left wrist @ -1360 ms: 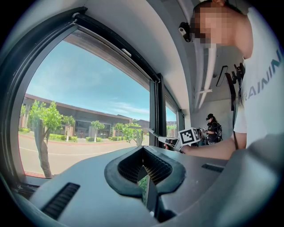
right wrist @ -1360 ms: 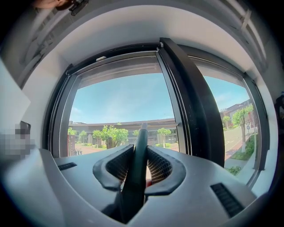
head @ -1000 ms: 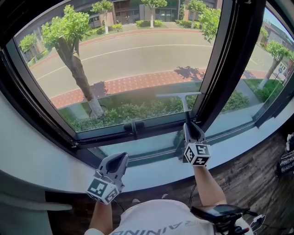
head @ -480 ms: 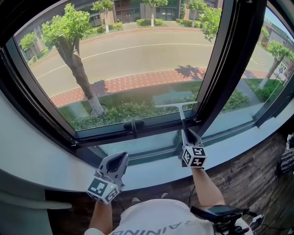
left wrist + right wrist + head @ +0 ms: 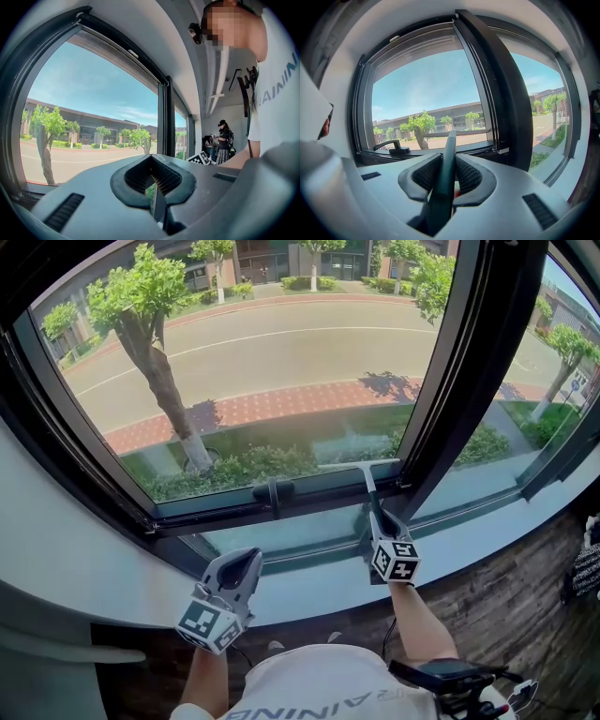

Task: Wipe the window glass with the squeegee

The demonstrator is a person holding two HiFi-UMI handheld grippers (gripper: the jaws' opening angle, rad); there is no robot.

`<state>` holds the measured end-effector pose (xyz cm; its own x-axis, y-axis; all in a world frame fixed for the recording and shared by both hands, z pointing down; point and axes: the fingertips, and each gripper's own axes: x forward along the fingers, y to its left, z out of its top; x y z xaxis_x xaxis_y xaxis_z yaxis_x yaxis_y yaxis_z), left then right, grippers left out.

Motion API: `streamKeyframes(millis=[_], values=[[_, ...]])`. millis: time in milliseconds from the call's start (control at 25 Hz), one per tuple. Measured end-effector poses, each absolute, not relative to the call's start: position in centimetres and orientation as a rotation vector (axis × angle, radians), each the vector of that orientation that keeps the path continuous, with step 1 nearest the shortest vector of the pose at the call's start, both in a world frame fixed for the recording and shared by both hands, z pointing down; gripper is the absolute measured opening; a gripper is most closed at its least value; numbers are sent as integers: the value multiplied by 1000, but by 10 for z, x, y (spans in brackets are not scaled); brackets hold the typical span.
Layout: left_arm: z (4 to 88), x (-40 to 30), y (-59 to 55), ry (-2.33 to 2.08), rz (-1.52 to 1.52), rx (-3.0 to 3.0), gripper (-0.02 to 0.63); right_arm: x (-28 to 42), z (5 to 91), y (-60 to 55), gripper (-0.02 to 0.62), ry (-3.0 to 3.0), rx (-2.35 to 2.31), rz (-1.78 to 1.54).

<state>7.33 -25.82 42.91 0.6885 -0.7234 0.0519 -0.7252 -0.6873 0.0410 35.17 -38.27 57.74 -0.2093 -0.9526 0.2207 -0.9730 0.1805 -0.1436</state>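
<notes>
Window glass (image 5: 281, 352) fills the far side, above a pale sill (image 5: 309, 592).

Left gripper (image 5: 246, 561): jaws together, empty, held low near the sill. Right gripper (image 5: 380, 519): jaws clamped on the squeegee (image 5: 367, 486) handle.

Hazards: further downward travel would likely jam the blade on the frame (image 5: 216, 505). A handle twisting in the jaws would lift one blade end and leave streaks.

Orientation: the handle's long axis runs near to far, blade end pointing away. The blade lies left-right along the pane's bottom edge, just right of the latch (image 5: 273, 491).
</notes>
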Motion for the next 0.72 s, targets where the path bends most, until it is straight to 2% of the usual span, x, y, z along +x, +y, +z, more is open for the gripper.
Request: streamKeyframes(millis=[360, 720], values=[[432, 69, -254, -1247, 55, 2809, 17, 350, 582, -377, 100, -2344, 1908, 408], [436, 71, -262, -1364, 65, 2755, 17, 341, 510, -353, 98, -2479, 1916, 241]])
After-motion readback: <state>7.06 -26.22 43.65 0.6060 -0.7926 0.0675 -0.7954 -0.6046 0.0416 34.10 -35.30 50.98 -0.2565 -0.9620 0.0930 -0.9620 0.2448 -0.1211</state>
